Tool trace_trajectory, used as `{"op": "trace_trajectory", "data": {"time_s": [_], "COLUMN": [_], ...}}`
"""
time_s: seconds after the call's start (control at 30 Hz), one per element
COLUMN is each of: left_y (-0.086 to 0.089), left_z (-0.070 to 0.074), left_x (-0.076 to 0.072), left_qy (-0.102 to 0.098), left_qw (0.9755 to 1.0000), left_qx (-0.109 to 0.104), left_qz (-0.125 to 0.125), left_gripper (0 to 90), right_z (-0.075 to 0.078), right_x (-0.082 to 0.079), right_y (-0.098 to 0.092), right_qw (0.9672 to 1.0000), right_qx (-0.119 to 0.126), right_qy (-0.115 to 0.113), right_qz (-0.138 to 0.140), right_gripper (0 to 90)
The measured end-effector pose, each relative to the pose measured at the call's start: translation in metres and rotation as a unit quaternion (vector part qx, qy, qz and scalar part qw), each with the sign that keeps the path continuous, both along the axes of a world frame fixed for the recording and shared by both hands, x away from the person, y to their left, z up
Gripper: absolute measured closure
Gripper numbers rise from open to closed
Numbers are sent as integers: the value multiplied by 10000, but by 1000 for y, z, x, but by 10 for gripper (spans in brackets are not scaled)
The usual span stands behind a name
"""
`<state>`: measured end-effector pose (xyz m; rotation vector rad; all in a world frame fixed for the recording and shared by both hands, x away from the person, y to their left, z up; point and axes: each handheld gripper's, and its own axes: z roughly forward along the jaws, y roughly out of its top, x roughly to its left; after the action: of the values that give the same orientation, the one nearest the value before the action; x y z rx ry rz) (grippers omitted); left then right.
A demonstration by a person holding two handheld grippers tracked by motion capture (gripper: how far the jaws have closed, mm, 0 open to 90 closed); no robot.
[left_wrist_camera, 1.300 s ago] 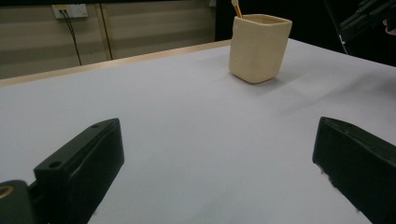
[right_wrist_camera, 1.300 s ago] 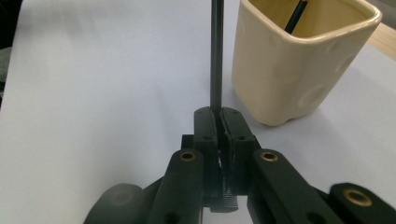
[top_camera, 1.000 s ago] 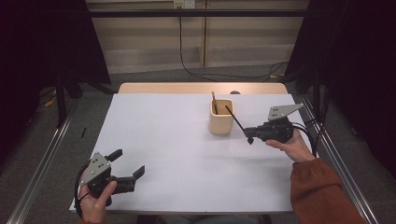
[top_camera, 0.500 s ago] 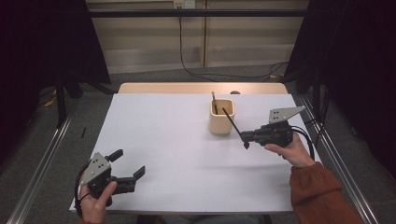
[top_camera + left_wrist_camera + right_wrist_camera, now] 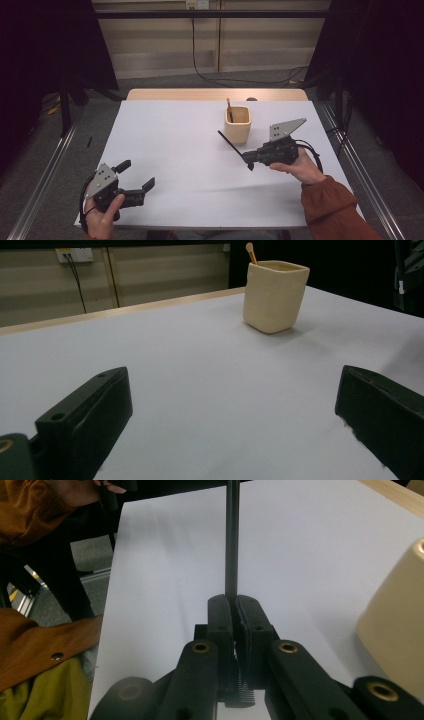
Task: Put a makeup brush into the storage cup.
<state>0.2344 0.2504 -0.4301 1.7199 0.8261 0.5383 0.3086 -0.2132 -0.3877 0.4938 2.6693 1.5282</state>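
- The black stick point(image 5: 234, 148) is pinched in our right gripper point(image 5: 250, 161), slanting up over the white table point(image 5: 175, 150), just beside the cream cup point(image 5: 237, 125).
- Nearest, our left gripper point(image 5: 137, 182) rests spread at the front-left edge, with open sheet ahead.
- Since a second ago, the stick has come away from the cup, nearer us.

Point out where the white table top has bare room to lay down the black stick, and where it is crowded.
The widest bare patch lies between the left tool and the beige cup, across the table's middle and far-left corner. The near edge between both hands is bare too. It is crowded at the right, where the right tool holds the black stick beside the cup.
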Motion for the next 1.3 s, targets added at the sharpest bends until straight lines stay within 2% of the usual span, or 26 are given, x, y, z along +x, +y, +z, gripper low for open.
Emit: {"op": "trace_trajectory", "data": {"time_s": [0.13, 0.17, 0.3, 0.37, 0.4, 0.43, 0.47, 0.67, 0.7, 0.73, 0.93, 1.03, 1.07, 1.3], "left_y": [0, 0, -1, -2, -1, -1, -1, -1, -1, -1, 0, 0, 0, 0], "left_z": [0, 0, 0, 0, 0, 0, 0, 0, 0, 0, 0, 0, 0, 0], "left_x": [1, 1, 0, 0, 0, 1, 1, 1, 1, 1, 1, 1, 1, 1], "left_qy": [28, 29, 25, 24, 27, 25, 27, 31, 33, 33, 39, 41, 39, 45], "left_qw": [10000, 10000, 10000, 9999, 9999, 9999, 9999, 9999, 9999, 9999, 10000, 9999, 9999, 9999], "left_qx": [31, 38, 86, 93, 101, 100, 102, 109, 108, 111, 85, 95, 101, 105], "left_qz": [-3, -4, -40, -41, -40, -42, -41, -46, -45, -41, -20, -17, -16, -14], "left_gripper": [17, 18, 17, 18, 18, 17, 18, 18, 18, 18, 18, 18, 17, 18], "right_z": [3, 4, 6, 5, 5, 4, 3, 7, 7, 7, 1, -3, -3, 3], "right_x": [0, 1, 3, 4, 4, 3, 3, 6, 7, 7, 9, 9, 9, 8], "right_y": [8, 11, 16, 22, 22, 24, 27, 30, 31, 31, 38, 42, 43, 50], "right_qw": [9998, 9993, 9981, 9965, 9965, 9955, 9933, 9906, 9882, 9882, 9792, 9735, 9707, 9573], "right_qx": [-143, -288, -483, -670, -670, -772, -982, -1245, -1408, -1408, -1872, -2110, -2213, -2680], "right_qy": [1, 13, 62, 98, 98, 112, 138, 117, 181, 181, 280, 292, 308, 315], "right_qz": [148, 251, 365, 491, 491, 534, 594, 548, 579, 579, 724, 835, 881, 1041], "right_gripper": [855, 855, 854, 855, 855, 855, 855, 855, 854, 854, 854, 854, 854, 854]}}
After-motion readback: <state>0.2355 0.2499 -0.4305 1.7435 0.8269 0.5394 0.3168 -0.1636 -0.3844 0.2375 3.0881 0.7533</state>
